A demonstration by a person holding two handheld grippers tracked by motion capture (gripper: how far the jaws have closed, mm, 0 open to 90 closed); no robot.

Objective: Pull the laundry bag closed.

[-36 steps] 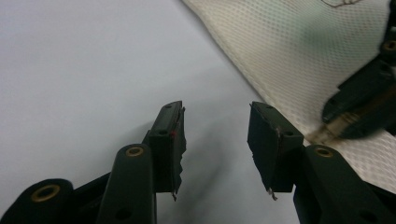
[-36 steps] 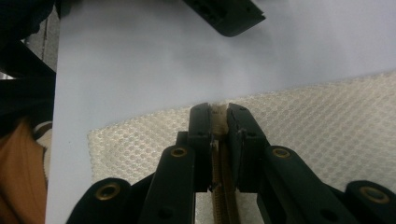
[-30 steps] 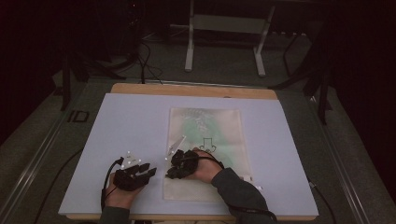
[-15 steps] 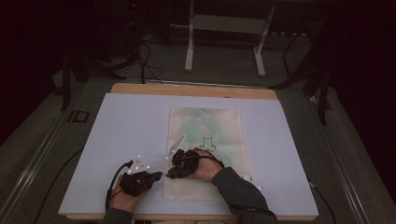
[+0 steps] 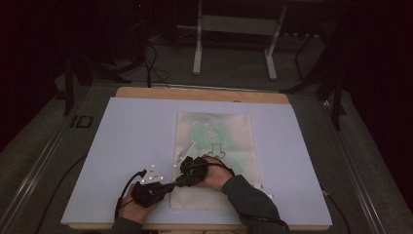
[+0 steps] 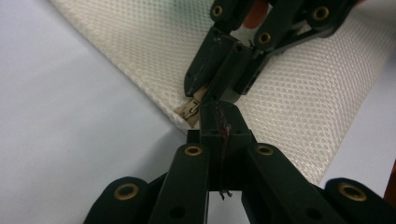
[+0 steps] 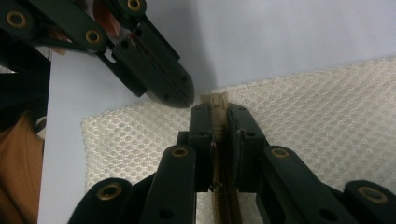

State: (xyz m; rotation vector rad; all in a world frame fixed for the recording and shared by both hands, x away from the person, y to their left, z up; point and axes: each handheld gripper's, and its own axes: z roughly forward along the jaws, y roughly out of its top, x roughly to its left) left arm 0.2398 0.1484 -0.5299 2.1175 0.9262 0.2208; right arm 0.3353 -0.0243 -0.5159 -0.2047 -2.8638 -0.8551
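Both forearms come in from the near edge, hands low and close together. The left gripper (image 5: 171, 185) has just closed its jaws, tips meeting the right gripper (image 5: 181, 164), which is clamped shut, its hand (image 5: 214, 175) resting flat.

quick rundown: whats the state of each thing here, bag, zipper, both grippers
white mesh zipper bag: lying flat on the pale table mat, its left edge at the grippers
beige zipper pull tab: sticking out at the bag's edge
right gripper: shut on the bag's zipper end
left gripper: jaws just closed, tips at the bag's edge beside the pull tab; what they pinch is hidden
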